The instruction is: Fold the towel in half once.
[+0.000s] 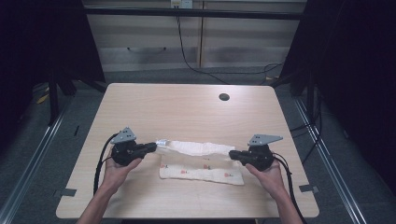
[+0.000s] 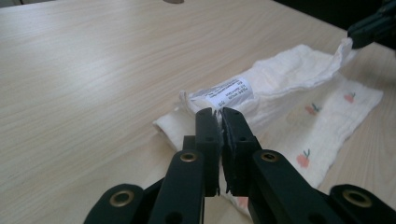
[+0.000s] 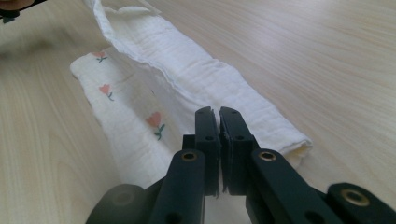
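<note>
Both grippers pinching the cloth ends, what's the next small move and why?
Probably carry the lifted edge toward the person and lay it on the near edge. Left gripper and right gripper are shut on the cloth, its far edge raised along the length, the fold not yet finished.

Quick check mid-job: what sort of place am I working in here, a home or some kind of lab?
Most likely a lab or recording workspace, not a home. A bare wooden table with a cable hole stands between dark curtains, with loose cables on the floor and plain cabinets behind.
</note>
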A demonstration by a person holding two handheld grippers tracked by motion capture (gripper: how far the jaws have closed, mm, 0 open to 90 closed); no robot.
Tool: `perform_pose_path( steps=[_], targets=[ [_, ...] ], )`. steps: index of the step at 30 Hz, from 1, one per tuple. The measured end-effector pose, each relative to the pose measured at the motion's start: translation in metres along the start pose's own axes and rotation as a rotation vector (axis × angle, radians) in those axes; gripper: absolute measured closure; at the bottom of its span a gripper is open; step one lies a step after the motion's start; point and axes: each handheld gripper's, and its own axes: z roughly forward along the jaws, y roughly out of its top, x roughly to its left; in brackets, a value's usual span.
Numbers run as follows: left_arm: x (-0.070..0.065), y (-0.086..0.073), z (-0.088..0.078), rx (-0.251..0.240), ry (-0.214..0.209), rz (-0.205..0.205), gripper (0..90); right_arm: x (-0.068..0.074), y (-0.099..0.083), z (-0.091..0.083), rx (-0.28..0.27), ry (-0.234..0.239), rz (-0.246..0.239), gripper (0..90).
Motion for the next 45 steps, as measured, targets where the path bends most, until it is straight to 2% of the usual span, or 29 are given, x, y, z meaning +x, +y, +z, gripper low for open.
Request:
perform_pose_path(
  steps=[7,10,12,17,19,26,28,33,39,45],
  targets=[
    [-0.007,-0.014,0.002,0.047,0.000,0.013,86.0,0.007,-0.014,0.006,0.047,0.013,-0.002,86.9],
    [-0.009,-0.016,-0.001,0.046,0.000,0.021,86.0,0.006,-0.018,0.006,0.055,0.007,0.006,86.8],
    [-0.011,-0.017,-0.002,0.038,-0.005,0.016,86.0,0.003,-0.017,0.001,0.041,-0.002,0.010,86.8],
    [-0.021,-0.019,0.004,0.057,-0.023,0.045,86.0,-0.007,-0.008,-0.010,-0.023,-0.037,0.029,86.8],
    [-0.023,-0.021,0.005,0.073,-0.018,0.057,85.9,-0.008,-0.006,-0.015,-0.041,-0.035,0.027,86.8],
    [-0.025,-0.034,0.008,0.130,-0.031,0.064,85.6,0.003,-0.031,-0.006,0.043,-0.003,0.019,86.7],
    [-0.026,-0.035,0.008,0.128,-0.037,0.064,85.4,0.007,-0.035,-0.004,0.070,0.002,0.010,86.4],
    [-0.028,-0.040,0.005,0.138,-0.044,0.053,82.9,0.013,-0.043,-0.008,0.077,0.018,0.019,84.1],
    [-0.029,-0.040,0.000,0.123,-0.063,0.026,77.7,0.016,-0.049,-0.009,0.096,0.009,0.024,78.9],
    [-0.029,-0.040,-0.010,0.110,-0.061,0.014,72.3,0.016,-0.053,-0.012,0.107,0.000,0.040,76.3]
  ],
)
